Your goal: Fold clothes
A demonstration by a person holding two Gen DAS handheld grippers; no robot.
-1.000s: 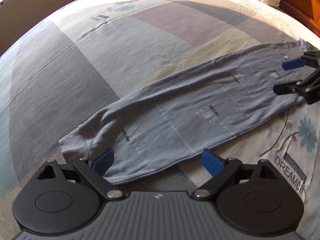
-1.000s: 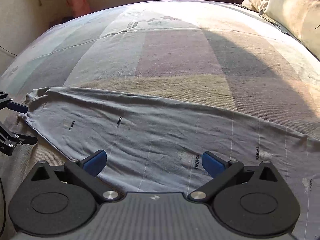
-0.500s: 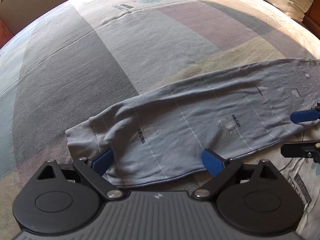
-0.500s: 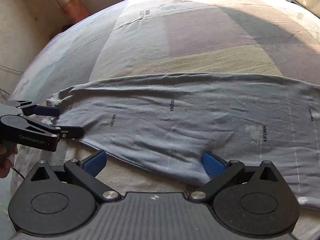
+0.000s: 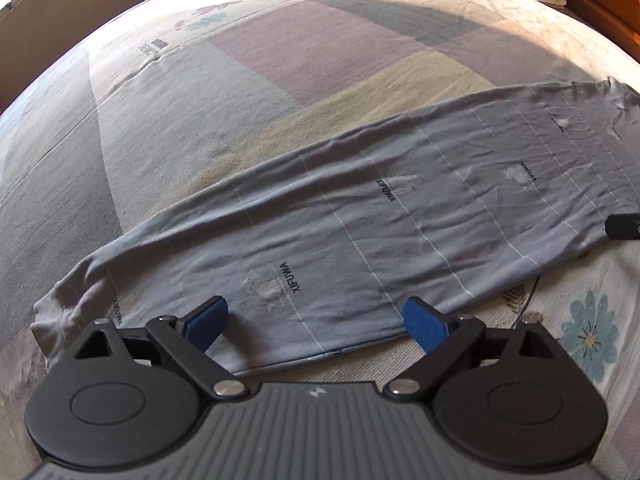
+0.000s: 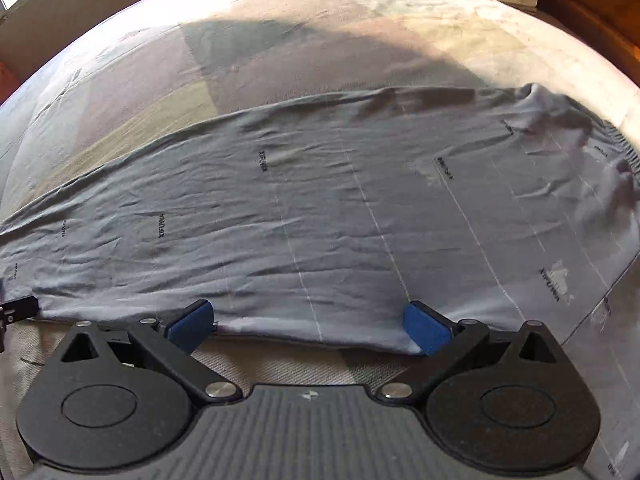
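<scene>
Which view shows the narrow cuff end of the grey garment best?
The left wrist view: the cuff end lies whole, just left of the left gripper. In the right wrist view the garment runs off the left edge, cuff unseen.

Creased matt grey cloth garment (image 5: 400, 216) lies on woven patchwork bedsheet (image 5: 200, 120).

1. The grey garment (image 5: 400, 216) runs past the right edge of the left wrist view, its far end cut off.
2. Only a dark sliver of the right gripper (image 5: 624, 227) shows there.
3. The small print on the cloth is mostly too blurred to read.
</scene>
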